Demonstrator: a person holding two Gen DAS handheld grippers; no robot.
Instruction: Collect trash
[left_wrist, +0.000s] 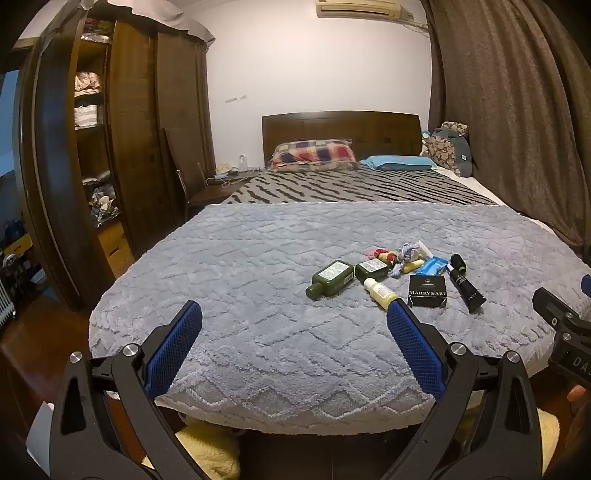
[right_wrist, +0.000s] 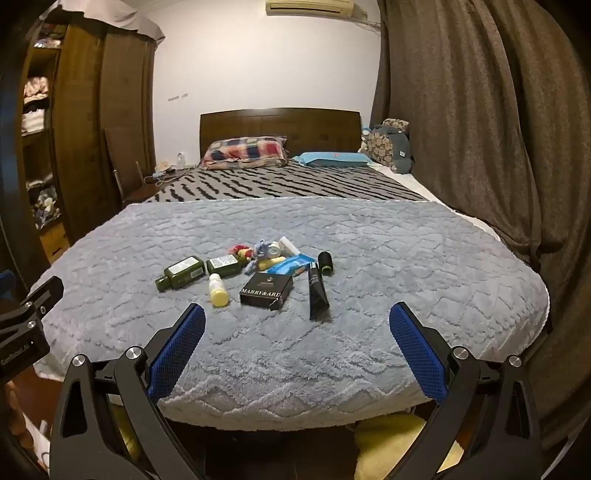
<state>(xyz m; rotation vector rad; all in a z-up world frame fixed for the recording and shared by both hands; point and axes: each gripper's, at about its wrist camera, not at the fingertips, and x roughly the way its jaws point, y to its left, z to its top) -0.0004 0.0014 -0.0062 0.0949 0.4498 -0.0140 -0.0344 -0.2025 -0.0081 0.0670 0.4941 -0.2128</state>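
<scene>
A cluster of small items lies on the grey blanket (left_wrist: 258, 295) of a bed: two dark green bottles (left_wrist: 330, 278) (right_wrist: 181, 273), a small yellow bottle (left_wrist: 380, 293) (right_wrist: 218, 291), a black box (left_wrist: 427, 291) (right_wrist: 266, 290), a black tube (left_wrist: 466, 290) (right_wrist: 317, 295), a blue packet (left_wrist: 432, 265) (right_wrist: 291, 264) and some crumpled bits behind them. My left gripper (left_wrist: 295, 321) is open, short of the pile and left of it. My right gripper (right_wrist: 297, 321) is open too, just short of the black tube. Neither holds anything.
A wooden wardrobe (left_wrist: 122, 147) with open shelves stands on the left, a brown curtain (right_wrist: 480, 129) hangs on the right. Pillows (left_wrist: 314, 155) and a headboard sit at the far end. Yellow fluffy cloth (right_wrist: 399, 439) lies on the floor below the bed's near edge.
</scene>
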